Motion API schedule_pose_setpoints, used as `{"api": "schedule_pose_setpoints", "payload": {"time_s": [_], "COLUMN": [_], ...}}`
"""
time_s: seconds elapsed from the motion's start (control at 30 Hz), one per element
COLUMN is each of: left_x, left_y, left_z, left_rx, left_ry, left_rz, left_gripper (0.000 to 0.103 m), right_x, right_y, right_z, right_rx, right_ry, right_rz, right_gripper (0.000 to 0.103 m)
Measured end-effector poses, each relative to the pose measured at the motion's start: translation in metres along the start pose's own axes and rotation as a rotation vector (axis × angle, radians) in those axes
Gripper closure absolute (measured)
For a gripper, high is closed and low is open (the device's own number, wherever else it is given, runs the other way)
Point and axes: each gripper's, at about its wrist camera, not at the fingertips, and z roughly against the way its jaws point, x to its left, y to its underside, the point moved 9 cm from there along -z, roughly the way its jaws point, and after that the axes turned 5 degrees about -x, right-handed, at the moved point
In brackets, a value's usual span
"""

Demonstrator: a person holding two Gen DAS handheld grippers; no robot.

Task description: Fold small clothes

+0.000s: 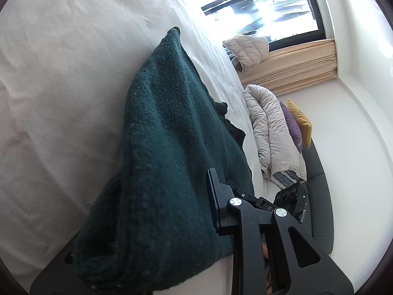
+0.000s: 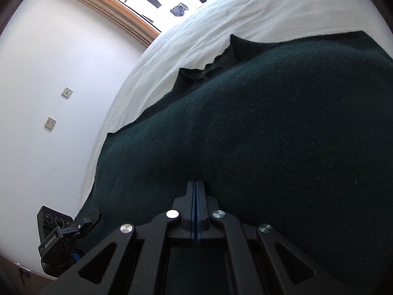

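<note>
Sweater: dark green knit sweater [image 1: 169, 147] lies spread on the white bed sheet [image 1: 61, 86].
Right gripper [image 2: 195, 191]: fingers pressed together, pinching a sweater fold.
Left gripper [image 1: 213, 196]: one finger against the sweater; grip cannot be told.
Beyond: grey duvet [image 1: 267, 127], window [image 1: 258, 7].

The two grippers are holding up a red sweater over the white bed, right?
Not red: the sweater is dark green, as the left wrist view shows best. The rest fits: both the left gripper and right gripper grip it over the white bed.
</note>
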Motion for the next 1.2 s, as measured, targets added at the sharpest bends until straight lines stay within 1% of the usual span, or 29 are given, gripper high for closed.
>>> {"api": "schedule_pose_setpoints", "payload": {"time_s": [0.07,0.13,0.17,0.23,0.33,0.37,0.43,0.5,0.53,0.57,0.6,0.63,0.67,0.73,0.77,0.83,0.87,0.93,1.07,1.13,1.2], "left_x": [0.001,-0.002,-0.006,-0.016,-0.048,-0.063,-0.097,-0.137,-0.157,-0.174,-0.189,-0.199,-0.204,-0.2,-0.191,-0.175,-0.168,-0.162,-0.161,-0.16,-0.159], "left_y": [-0.002,-0.003,-0.003,-0.005,-0.01,-0.011,-0.012,-0.005,0.003,0.014,0.028,0.044,0.061,0.096,0.112,0.134,0.141,0.149,0.16,0.167,0.172], "left_z": [0.004,0.003,0.003,0.003,-0.001,-0.001,-0.008,-0.023,-0.033,-0.045,-0.06,-0.077,-0.094,-0.13,-0.145,-0.164,-0.17,-0.176,-0.179,-0.183,-0.186], "left_rx": [-0.008,-0.013,-0.018,-0.03,-0.049,-0.056,-0.063,-0.056,-0.048,-0.032,-0.01,0.019,0.053,0.128,0.169,0.214,0.218,0.207,0.189,0.186,0.179], "left_ry": [-0.003,-0.008,-0.017,-0.034,-0.058,-0.061,-0.068,-0.07,-0.07,-0.071,-0.079,-0.085,-0.093,-0.13,-0.151,-0.173,-0.182,-0.195,-0.213,-0.224,-0.228], "left_rz": [-0.009,-0.024,-0.042,-0.09,-0.2,-0.245,-0.361,-0.501,-0.574,-0.65,-0.732,-0.803,-0.863,-0.969,-0.998,-1.028,-1.042,-1.094,-1.211,-1.263,-1.294], "left_gripper": [0.086,0.087,0.088,0.088,0.088,0.088,0.088,0.088,0.088,0.088,0.088,0.088,0.088,0.088,0.088,0.088,0.088,0.088,0.088,0.088,0.088], "right_x": [0.003,0.003,0.002,-0.002,-0.004,-0.006,-0.013,-0.023,-0.029,-0.03,-0.036,-0.042,-0.048,-0.061,-0.067,-0.078,-0.084,-0.093,-0.093,-0.088,-0.078], "right_y": [-0.004,-0.005,-0.002,-0.001,-0.001,-0.001,-0.005,-0.01,-0.016,-0.022,-0.029,-0.034,-0.039,-0.048,-0.05,-0.053,-0.052,-0.052,-0.058,-0.059,-0.059], "right_z": [0.008,0.008,0.004,0.001,0.0,0.002,0.012,0.026,0.037,0.046,0.058,0.067,0.075,0.089,0.095,0.102,0.103,0.106,0.109,0.103,0.094], "right_rx": [-0.012,-0.01,0.002,-0.001,-0.011,-0.006,0.005,-0.001,-0.026,-0.057,-0.084,-0.097,-0.104,-0.11,-0.114,-0.102,-0.089,-0.069,-0.079,-0.065,-0.015], "right_ry": [0.017,0.038,0.045,0.034,0.008,-0.012,-0.079,-0.153,-0.179,-0.2,-0.214,-0.222,-0.231,-0.256,-0.259,-0.251,-0.242,-0.265,-0.33,-0.32,-0.298], "right_rz": [-0.01,0.018,0.033,0.046,0.05,0.029,-0.058,-0.16,-0.193,-0.208,-0.215,-0.223,-0.237,-0.268,-0.277,-0.291,-0.297,-0.314,-0.338,-0.318,-0.274], "right_gripper": [0.103,0.103,0.103,0.103,0.103,0.103,0.103,0.096,0.085,0.07,0.064,0.054,0.05,0.046,0.043,0.041,0.041,0.041,0.039,0.036,0.035]}}
